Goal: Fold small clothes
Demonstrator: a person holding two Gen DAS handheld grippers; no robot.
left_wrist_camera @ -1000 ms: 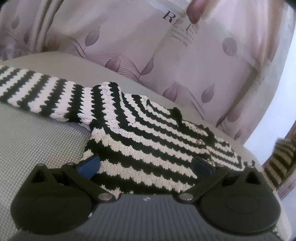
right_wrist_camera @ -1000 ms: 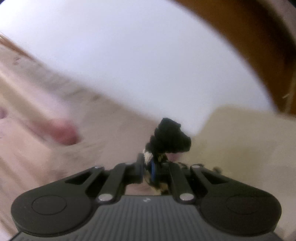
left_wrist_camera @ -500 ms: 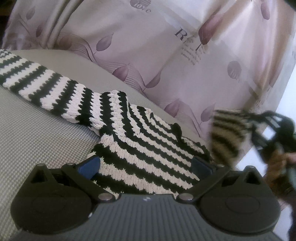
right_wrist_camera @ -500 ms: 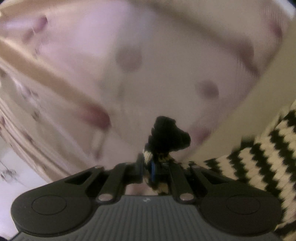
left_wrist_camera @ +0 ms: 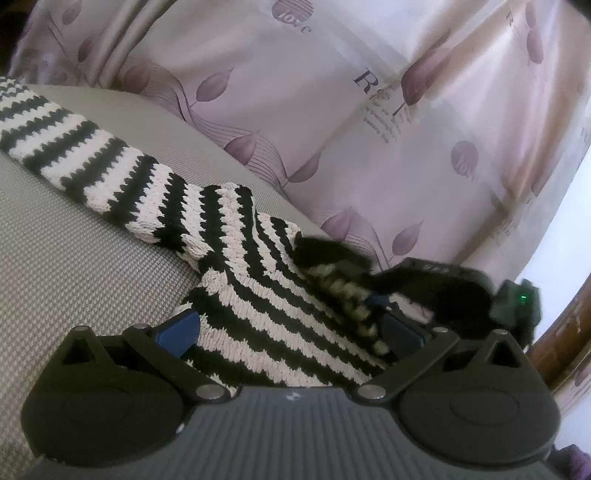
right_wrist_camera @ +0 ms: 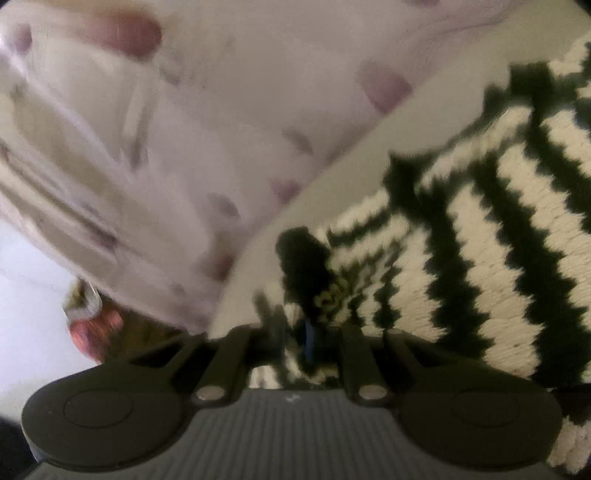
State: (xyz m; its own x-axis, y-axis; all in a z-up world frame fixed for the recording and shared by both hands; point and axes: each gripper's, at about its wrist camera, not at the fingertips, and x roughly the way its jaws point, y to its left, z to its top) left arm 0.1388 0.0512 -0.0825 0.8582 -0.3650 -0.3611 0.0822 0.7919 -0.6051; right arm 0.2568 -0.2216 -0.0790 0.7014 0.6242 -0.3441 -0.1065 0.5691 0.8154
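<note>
Now right tool (right_wrist_camera: 310, 332) easing open — sleeve (right_wrist_camera: 306, 258) between jaws, over sweater (left_wrist_camera: 258, 295).

"love" in a round emblem (left_wrist_camera: 291, 11), large "R" (left_wrist_camera: 364, 79), both on curtain (left_wrist_camera: 332, 147)

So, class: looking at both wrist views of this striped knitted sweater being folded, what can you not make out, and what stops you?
- Left wrist view: the striped sweater has its near hem hidden behind the left gripper, and its outstretched sleeve is cut off by the left edge.
- Left wrist view: the right gripper is motion-blurred.
- Right wrist view: blur hides how much sleeve cuff it pinches.
- Right wrist view: the curtain print is smeared.
</note>
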